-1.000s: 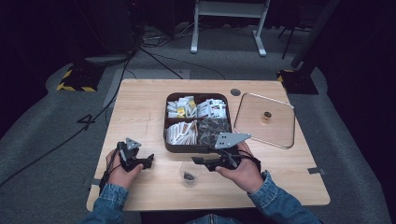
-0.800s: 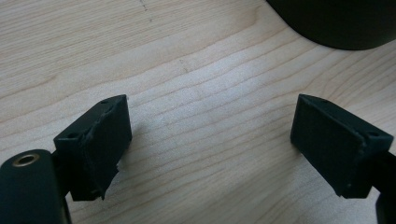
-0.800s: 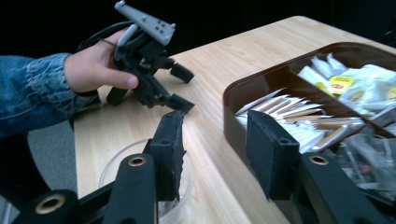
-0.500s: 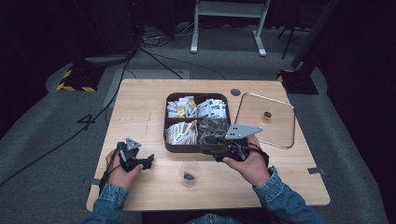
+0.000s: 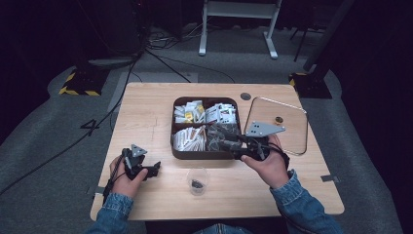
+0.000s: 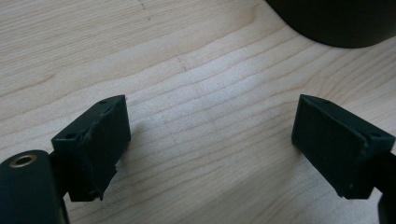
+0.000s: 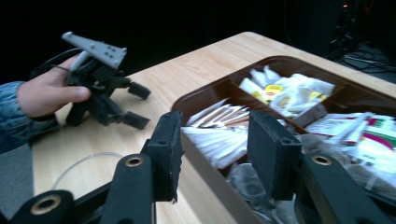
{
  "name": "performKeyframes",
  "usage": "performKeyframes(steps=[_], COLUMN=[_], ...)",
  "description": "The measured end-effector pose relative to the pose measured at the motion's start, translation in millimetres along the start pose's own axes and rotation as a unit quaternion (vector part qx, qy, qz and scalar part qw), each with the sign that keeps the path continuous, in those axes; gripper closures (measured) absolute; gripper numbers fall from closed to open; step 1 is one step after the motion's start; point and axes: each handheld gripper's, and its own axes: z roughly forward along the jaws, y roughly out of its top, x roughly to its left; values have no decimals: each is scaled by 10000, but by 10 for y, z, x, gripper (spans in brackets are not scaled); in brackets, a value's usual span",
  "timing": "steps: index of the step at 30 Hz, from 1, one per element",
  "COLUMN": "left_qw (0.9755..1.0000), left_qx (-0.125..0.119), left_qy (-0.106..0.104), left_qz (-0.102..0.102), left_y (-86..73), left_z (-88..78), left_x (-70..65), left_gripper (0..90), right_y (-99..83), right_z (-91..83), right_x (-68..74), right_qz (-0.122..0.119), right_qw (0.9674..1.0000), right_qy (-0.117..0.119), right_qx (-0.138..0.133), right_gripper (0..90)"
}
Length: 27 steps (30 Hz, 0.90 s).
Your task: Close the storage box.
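While the left tool (image 5: pixel 155 168) rests spread and empty on the wooden tabletop (image 5: pixel 146 117), the right tool (image 5: pixel 225 144), nearer, has just been opening, nothing between, over the brown four-part tray (image 5: pixel 176 147). Dark tea bags (image 5: pixel 217 136) lie just ahead, under its tips.

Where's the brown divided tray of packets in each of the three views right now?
High view: the tray sits mid-table, beside the right gripper, which reaches over its near right compartment.
Left gripper view: its dark rounded corner is at the top right.
Right gripper view: its rim and compartments spread across the right half, beyond the jaws.
Shared landmark: the light wooden table, under the tray throughout.
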Motion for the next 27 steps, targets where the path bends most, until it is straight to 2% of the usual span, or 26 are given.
performKeyframes(steps=[6, 7, 9, 10, 18, 24, 25, 27], left_qw=[10000, 10000, 9999, 9998, 9999, 10000, 10000, 10000], left_qx=[7, 5, 13, 30, 26, 40, 39, 44], left_qy=[-4, 7, 78, 120, 112, 42, 42, 39], left_qz=[11, 12, -70, -121, -89, -13, -15, -25], left_y=[-1, 0, 1, -1, -3, -15, -15, -17], left_z=[0, 0, 4, 1, 3, -11, -11, -12], left_x=[2, 3, 15, 21, 37, 57, 56, 55], left_gripper=[111, 105, 95, 88, 77, 78, 78, 78], right_y=[-2, -8, -11, -14, -10, -93, -134, -155], right_z=[-29, -29, -31, -35, -64, -60, -62, -64], right_x=[-228, -306, -345, -383, -686, -919, -1009, -1052], right_qz=[43, 60, 77, 101, 244, 543, 594, 633], right_qw=[9995, 9990, 9987, 9984, 9952, 9886, 9863, 9850], right_qy=[-301, -414, -466, -515, -933, -1396, -1529, -1589], right_qx=[113, 166, 184, 192, 158, 130, 177, 209], right_gripper=[553, 551, 549, 546, 533, 500, 498, 496])
